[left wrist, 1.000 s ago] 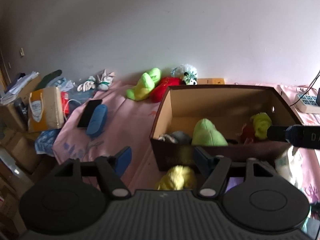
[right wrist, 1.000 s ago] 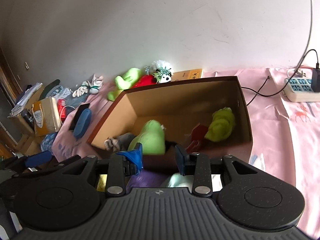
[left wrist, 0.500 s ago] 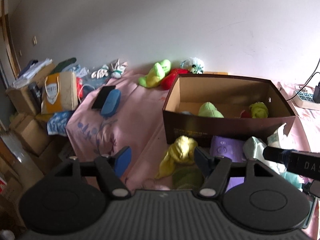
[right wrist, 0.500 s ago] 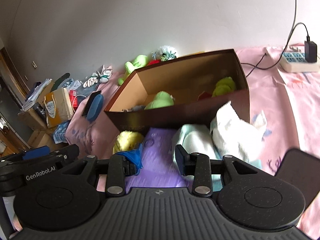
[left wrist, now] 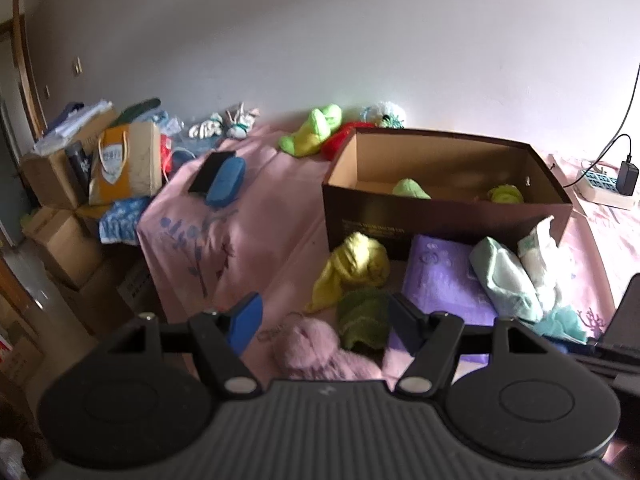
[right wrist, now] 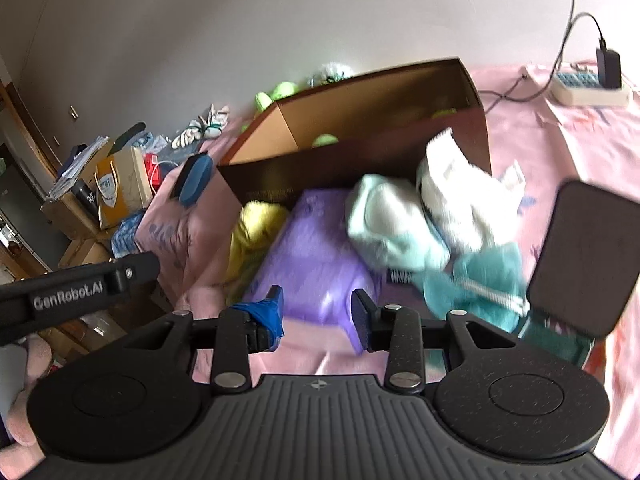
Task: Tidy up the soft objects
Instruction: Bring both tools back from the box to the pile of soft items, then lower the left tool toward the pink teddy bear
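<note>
Hovering over soft pile before box: left gripper jaws spread, empty; right gripper jaws opening, empty. Pink plush light, squashy; pinch mid-body.

Soft things crowd the bed before my brown cardboard box: yellow plush, purple pack, mint pouch. Pink sheet leftward lies bare.

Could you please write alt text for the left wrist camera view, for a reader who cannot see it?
The open left gripper hangs empty over a pink plush and green cloth on a pink bedsheet. Ahead, a yellow cloth, purple pack and pale tissue packs lie before a brown cardboard box holding green plush toys.
</note>
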